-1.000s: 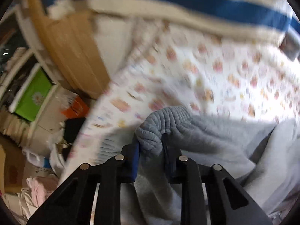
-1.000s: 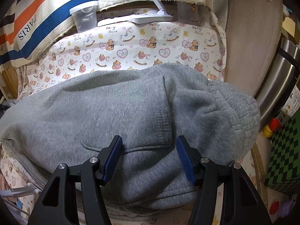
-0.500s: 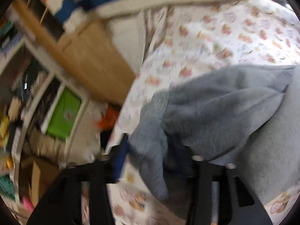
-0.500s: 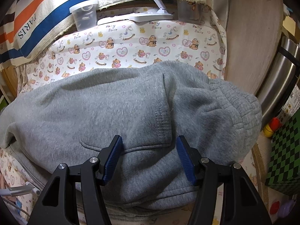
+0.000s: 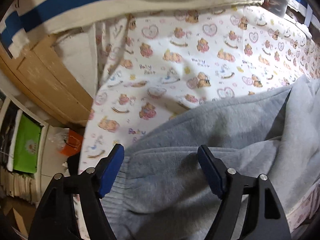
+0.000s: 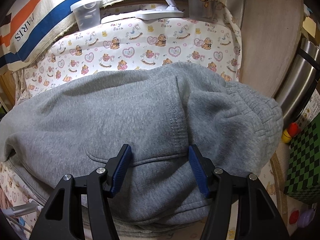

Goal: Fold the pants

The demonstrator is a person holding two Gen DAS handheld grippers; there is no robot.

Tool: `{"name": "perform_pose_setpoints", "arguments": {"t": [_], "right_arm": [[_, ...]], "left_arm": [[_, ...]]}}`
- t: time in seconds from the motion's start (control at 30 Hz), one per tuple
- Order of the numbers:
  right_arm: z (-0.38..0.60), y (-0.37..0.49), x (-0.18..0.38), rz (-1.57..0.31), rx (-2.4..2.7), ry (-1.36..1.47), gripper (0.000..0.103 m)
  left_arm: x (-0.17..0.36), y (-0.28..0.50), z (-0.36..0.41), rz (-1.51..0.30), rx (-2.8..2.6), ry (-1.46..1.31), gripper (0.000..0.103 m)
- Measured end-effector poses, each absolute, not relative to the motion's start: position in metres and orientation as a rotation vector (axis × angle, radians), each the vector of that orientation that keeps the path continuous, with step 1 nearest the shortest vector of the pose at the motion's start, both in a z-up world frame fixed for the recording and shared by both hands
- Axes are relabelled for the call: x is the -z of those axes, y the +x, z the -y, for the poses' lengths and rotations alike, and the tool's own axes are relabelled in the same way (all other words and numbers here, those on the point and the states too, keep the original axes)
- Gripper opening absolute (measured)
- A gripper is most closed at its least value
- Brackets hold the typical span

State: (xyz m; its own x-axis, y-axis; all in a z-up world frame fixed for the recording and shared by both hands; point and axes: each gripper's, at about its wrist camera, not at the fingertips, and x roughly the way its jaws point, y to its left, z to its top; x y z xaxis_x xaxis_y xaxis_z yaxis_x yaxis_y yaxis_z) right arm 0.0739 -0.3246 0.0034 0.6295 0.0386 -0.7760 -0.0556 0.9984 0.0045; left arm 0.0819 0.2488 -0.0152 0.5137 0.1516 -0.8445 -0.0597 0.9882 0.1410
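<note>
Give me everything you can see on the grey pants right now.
The grey pants are thick fleece, folded into a bulky stack on the bear-print sheet. The ribbed waistband bunches at the right, and a curved pocket seam shows near the front. Both the left gripper and the right gripper stand open over the cloth, gripping nothing.

Pants (image 6: pixel 128 120) lie folded on the printed sheet (image 6: pixel 140 46), waistband to the right in the right wrist view. Behind them, at the sheet's far edge — a lidded tub (image 6: pixel 87 12) left, a flat lamp base (image 6: pixel 144 16) right. Striped cloth (image 6: pixel 50 16) hangs behind the tub. Left of the sheet, in the left wrist view — shelves (image 5: pixel 24 140), probably.
</note>
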Motion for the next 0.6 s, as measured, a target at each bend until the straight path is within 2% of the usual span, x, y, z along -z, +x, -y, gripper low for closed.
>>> {"name": "perform_pose_setpoints", "arguments": {"t": [0.6], "right_arm": [[0.314,0.093,0.004,-0.955,-0.001,-0.070,0.064]], "left_arm": [[0.048,0.078,-0.261,-0.930,0.010,-0.002,0.077]]}}
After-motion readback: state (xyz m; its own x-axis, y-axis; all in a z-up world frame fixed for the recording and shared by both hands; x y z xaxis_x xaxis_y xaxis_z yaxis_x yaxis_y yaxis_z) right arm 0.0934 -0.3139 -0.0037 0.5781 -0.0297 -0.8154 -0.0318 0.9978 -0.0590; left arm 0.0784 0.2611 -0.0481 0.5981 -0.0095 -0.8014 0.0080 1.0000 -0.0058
